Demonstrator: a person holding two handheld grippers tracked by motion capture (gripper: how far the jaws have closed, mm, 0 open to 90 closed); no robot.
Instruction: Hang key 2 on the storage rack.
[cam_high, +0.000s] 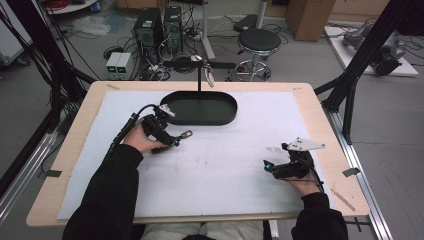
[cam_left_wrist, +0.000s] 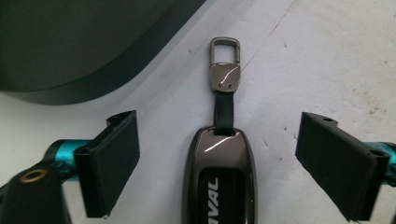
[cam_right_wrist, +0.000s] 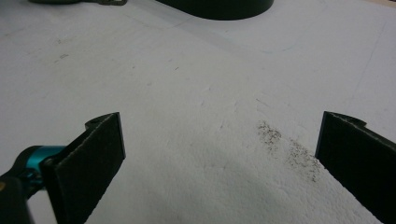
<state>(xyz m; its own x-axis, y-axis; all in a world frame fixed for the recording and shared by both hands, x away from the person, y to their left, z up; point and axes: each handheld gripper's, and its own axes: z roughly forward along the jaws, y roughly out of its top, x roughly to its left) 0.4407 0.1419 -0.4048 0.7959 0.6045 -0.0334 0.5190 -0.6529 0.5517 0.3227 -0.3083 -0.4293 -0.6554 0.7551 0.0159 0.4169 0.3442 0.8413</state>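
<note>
A robotics or electronics lab. A wooden counter (cam_high: 320, 115) covered by a white foam sheet (cam_high: 250, 150) sits inside a black metal frame (cam_high: 367, 50). Behind it, on a grey floor, stand computer towers (cam_high: 150, 27), tangled cables (cam_high: 75, 45), a black stool (cam_high: 258, 42) and cardboard boxes (cam_high: 310, 17).

person wears black long sleeves (cam_high: 107, 192), pale trousers at the table (cam_high: 70, 145) edge. left gripper (cam_left_wrist: 217, 163): black body w/ flat black rubber-faced pads (cam_left_wrist: 114, 161), teal metal behind them, brass-ringed hole, black cable. right gripper (cam_high: 266, 165): same black build, teal accents, grey 3-cornered plate on top w/ small holes.
</note>
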